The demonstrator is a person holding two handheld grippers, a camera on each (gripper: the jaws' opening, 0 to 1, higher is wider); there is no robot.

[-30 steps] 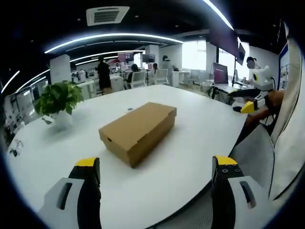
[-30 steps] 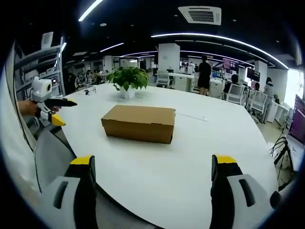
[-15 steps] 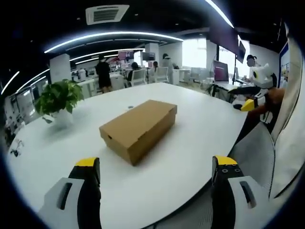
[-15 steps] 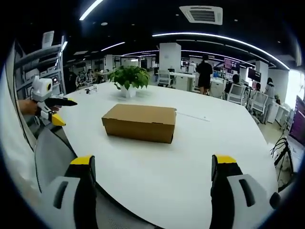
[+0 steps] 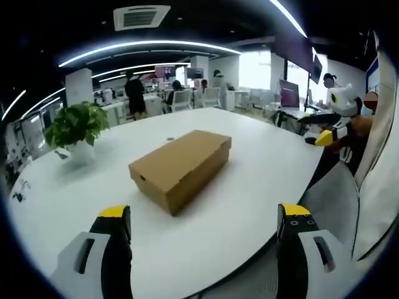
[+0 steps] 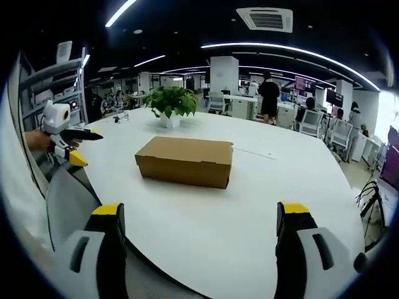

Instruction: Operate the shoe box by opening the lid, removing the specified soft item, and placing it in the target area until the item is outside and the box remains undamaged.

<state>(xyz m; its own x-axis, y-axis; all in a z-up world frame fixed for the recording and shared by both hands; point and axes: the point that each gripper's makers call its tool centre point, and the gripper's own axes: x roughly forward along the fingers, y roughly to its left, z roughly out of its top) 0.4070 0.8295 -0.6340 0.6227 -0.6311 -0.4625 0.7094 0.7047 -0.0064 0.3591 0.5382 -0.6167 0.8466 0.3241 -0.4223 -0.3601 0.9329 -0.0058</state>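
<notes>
Plainly nothing is done yet: the shoe box (image 5: 181, 169) sits shut in the middle of the white counter (image 5: 249, 187), lid on, soft item unseen; opening, removal and placing all remain; left gripper (image 5: 202, 249) and right gripper (image 6: 198, 249) hover short of it, jaws apart and empty; no readable writing on the cardboard.

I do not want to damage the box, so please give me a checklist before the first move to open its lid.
1. Box lid shut and flat: ok.
2. Box undamaged on the sides in view: ok.
3. Left tongs open, holding nothing: ok.
4. Right tongs open, holding nothing: ok.
5. Table bare between tongs and box: ok.
6. Soft item inside the box: cannot tell, lid hides it.
</notes>
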